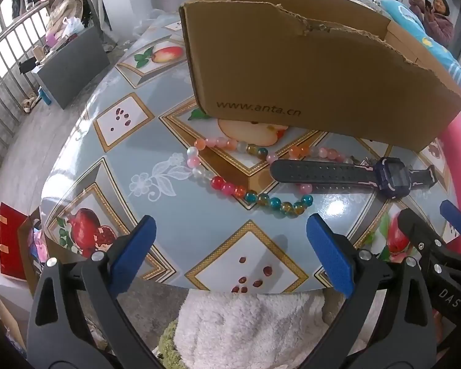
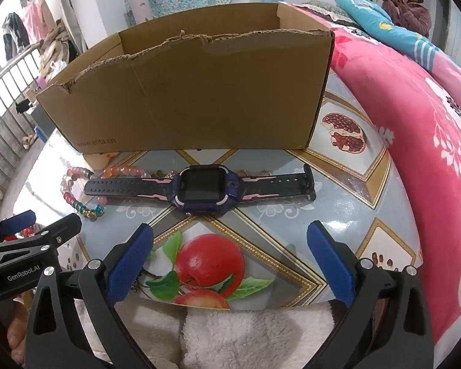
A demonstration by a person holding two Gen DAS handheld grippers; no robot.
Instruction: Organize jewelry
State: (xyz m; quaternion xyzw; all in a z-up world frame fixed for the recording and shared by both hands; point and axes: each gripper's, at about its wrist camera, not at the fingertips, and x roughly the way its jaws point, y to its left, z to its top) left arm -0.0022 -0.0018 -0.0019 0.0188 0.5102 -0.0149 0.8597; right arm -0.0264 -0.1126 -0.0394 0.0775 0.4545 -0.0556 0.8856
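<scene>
A string of coloured glass beads (image 1: 246, 195) lies on the fruit-patterned table (image 1: 181, 215) in front of an open cardboard box (image 1: 307, 70). A dark purple smartwatch (image 1: 353, 173) lies flat across its right part. In the right wrist view the watch (image 2: 204, 189) is centred ahead, the beads (image 2: 76, 196) to its left, the box (image 2: 193, 98) behind. My left gripper (image 1: 230, 252) is open and empty near the table's front edge, short of the beads. My right gripper (image 2: 230, 255) is open and empty, short of the watch.
A pink flowered blanket (image 2: 421, 141) and blue pillow (image 2: 384, 30) lie right of the table. A person (image 2: 408, 9) sits at the far right. White fleece (image 2: 246, 332) is below the table edge. A grey cabinet (image 1: 73, 64) and a railing stand at left.
</scene>
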